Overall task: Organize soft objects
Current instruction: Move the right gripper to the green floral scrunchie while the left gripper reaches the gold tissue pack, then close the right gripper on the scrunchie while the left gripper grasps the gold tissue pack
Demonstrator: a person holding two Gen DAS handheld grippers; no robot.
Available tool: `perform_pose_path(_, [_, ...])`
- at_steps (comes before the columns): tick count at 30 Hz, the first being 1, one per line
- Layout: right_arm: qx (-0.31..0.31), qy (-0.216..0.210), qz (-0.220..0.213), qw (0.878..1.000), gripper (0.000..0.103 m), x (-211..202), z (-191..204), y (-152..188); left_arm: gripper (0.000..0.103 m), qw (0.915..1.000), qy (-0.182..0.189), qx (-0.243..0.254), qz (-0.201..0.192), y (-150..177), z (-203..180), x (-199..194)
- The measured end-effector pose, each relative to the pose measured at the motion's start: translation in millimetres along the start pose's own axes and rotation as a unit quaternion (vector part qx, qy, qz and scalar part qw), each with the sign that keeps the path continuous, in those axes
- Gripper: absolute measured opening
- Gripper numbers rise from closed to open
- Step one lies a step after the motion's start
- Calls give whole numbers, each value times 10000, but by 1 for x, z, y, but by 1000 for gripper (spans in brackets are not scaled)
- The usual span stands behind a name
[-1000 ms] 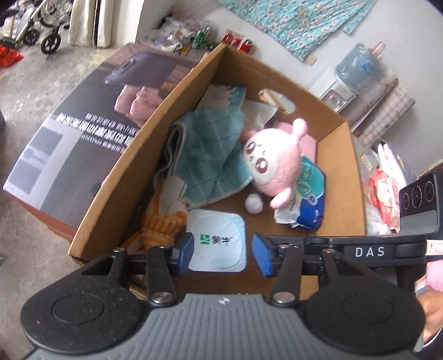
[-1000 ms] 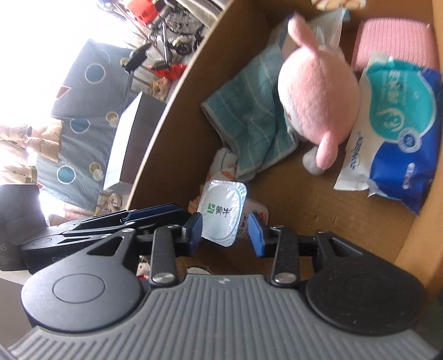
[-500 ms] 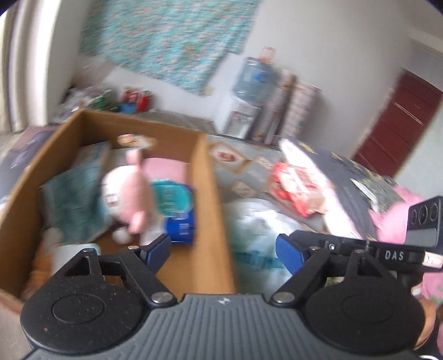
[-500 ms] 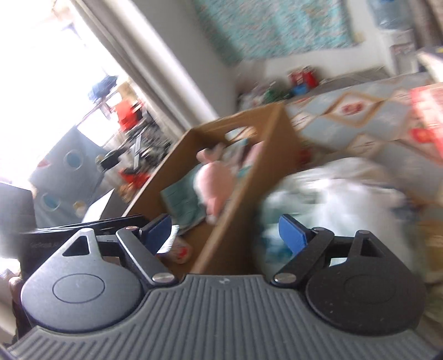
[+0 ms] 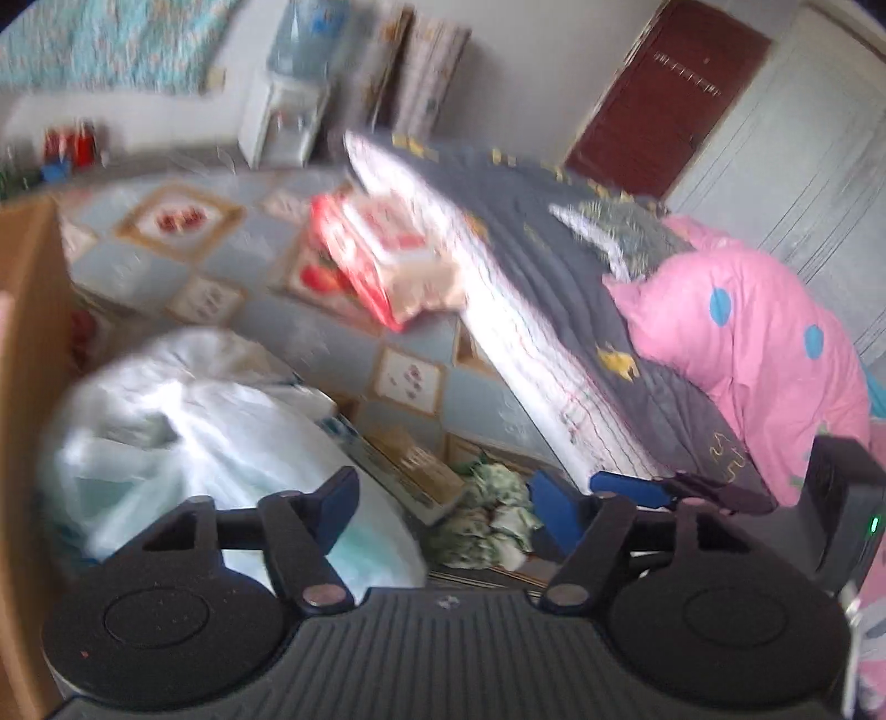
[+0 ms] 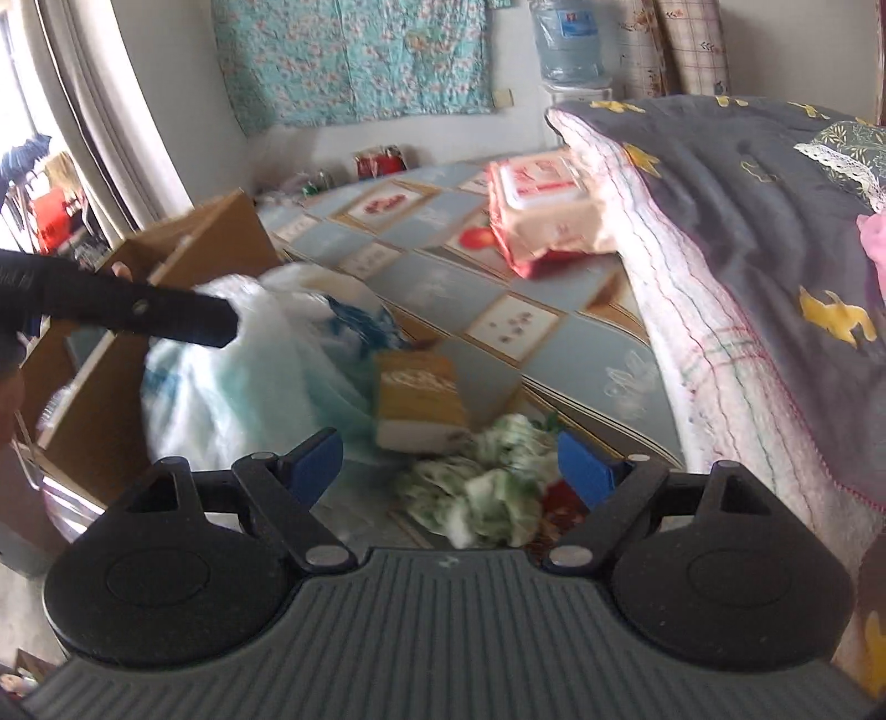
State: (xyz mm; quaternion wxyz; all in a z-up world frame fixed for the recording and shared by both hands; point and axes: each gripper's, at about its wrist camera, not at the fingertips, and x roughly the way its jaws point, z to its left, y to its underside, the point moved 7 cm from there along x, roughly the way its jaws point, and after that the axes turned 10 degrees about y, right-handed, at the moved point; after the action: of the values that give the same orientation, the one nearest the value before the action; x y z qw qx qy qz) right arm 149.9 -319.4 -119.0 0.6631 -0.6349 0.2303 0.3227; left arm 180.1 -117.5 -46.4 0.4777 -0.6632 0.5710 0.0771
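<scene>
A crumpled green and white cloth (image 6: 482, 487) lies on the patterned mat, just ahead of my right gripper (image 6: 448, 465), which is open and empty above it. Behind the cloth sits a yellow-brown tissue pack (image 6: 415, 399), and left of that a white plastic bag (image 6: 238, 376). My left gripper (image 5: 443, 507) hovers over the same cloth (image 5: 487, 520) with its jaws closing and nothing pressed between them. The cardboard box (image 6: 183, 249) stands at the left, its inside hidden. The right gripper's blue finger (image 5: 637, 490) shows in the left wrist view.
A red and white pack (image 6: 542, 216) rests on the mat against a folded dark grey quilt (image 6: 747, 249). A pink dotted blanket (image 5: 747, 343) lies on the quilt. A water bottle (image 6: 565, 39) stands by the far wall. The box wall (image 5: 27, 387) borders the left.
Both grippers swung from inside the box to the right, over the mat. The right jaws, which flanked a white pouch in the box, now stand wide and empty.
</scene>
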Motion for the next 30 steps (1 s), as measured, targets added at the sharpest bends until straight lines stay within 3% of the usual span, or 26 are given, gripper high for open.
perform_pose_path(2, [-117,32,101,9999,85,16,-1,2,54,9993,-32,-234,282,-2,7,23])
perform_pose_path(9, [-717,99,340,9968,83,60,15,8,53,9957,-328,-428,754,-10,21,72])
perform_pose_path(13, [-804,281,470,9953,53,72,11,16,53,9924,-396,-492,1058,-15,24,96])
perform_pose_path(18, [-397,485,495,9968,39,70,-14,19,53,9892,-385,-545,1303,-18,23,120])
perform_pose_path(21, [-186,608,497,9967,39,67,-27,21,55,9860,-388,-667,1478,-18,23,137])
perform_pose_path(24, [-103,636,511,9966,40,65,-30,24,63,9856,-454,-645,1496,-25,18,145])
perform_pose_path(30, [78,602,470,9971,43,62,-31,27,70,9781,-905,-770,1709,-30,18,146])
